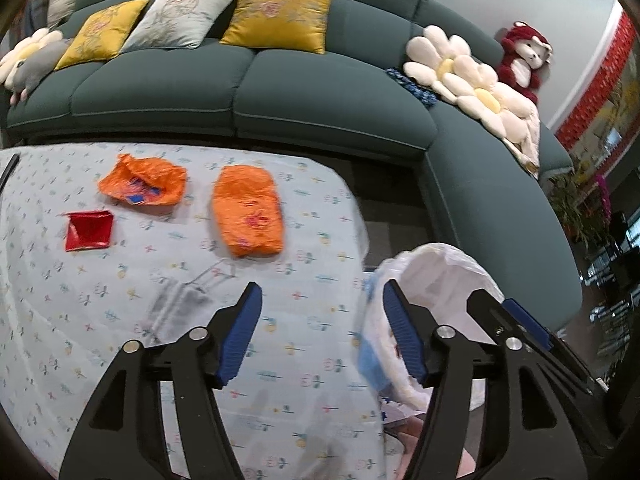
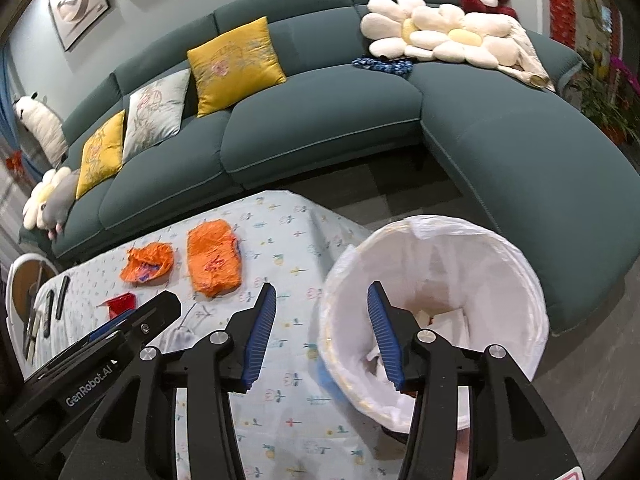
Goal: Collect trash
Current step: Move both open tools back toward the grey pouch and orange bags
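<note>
On the flower-print tablecloth (image 1: 80,340) lie a crumpled orange wrapper (image 1: 144,180), a flatter orange packet (image 1: 248,210) and a red wrapper (image 1: 89,230); a clear plastic scrap (image 1: 180,300) lies nearer. My left gripper (image 1: 322,292) hangs open over the cloth near the table's right edge, with nothing between its pads. The white-lined bin (image 2: 520,264) stands beside the table with paper scraps (image 2: 440,316) inside. My right gripper (image 2: 321,292) is open and empty above the bin's near-left rim. The same orange packet (image 2: 214,264), crumpled wrapper (image 2: 148,262) and red wrapper (image 2: 122,305) show in the right wrist view.
A dark green corner sofa (image 1: 320,92) with yellow and grey cushions curves behind the table and round the bin. Dark remotes (image 2: 60,296) lie at the table's far left, by a round stool (image 2: 24,280). A strip of floor (image 2: 380,192) separates table and sofa.
</note>
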Tool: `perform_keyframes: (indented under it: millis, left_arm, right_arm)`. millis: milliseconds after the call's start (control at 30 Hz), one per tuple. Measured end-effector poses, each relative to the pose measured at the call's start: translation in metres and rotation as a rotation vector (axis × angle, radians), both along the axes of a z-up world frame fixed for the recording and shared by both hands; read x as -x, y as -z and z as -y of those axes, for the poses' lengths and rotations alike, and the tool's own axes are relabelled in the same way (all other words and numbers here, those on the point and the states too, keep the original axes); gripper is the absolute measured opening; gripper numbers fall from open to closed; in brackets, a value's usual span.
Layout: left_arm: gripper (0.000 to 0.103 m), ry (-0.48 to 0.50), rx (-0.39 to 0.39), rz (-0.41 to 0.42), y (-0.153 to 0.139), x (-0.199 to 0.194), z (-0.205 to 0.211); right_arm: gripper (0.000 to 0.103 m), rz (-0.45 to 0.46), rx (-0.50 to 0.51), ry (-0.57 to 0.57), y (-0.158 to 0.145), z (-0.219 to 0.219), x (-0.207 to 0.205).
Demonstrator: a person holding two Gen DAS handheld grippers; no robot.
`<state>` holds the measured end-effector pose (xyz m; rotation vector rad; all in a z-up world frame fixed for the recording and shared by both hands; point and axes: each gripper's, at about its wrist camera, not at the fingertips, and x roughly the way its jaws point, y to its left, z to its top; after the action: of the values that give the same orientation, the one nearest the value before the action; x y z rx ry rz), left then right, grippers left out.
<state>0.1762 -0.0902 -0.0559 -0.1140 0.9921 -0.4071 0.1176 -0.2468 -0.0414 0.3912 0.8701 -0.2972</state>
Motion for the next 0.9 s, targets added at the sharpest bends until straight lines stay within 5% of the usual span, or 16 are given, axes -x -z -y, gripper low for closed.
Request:
perform_keyframes:
  millis: [333, 733, 833, 900]
  left_arm:
    - [0.079, -0.153, -0.063, -0.096, 0.048, -0.023, -0.064]
    - [0.08, -0.243, -0.067, -0.281, 0.12, -0.049, -0.11]
    - [0.072, -0.238, -0.05, -0.31, 0.132, -0.057, -0.115]
    - [0.057, -0.221, -0.031, -0.335, 0.138, -0.06, -0.115]
  right_arm:
    - [0.048, -0.049, -0.003, -0.075, 0.021, -0.039, -0.03]
    - [0.048, -0.123, -0.016, -0.156, 0.058, -0.081, -0.072]
    - [0.048, -0.142, -0.016, -0.177, 0.068, -0.09, -0.084]
    - [0.048, -0.153, -0.014, -0.189, 0.074, -0.095, -0.092]
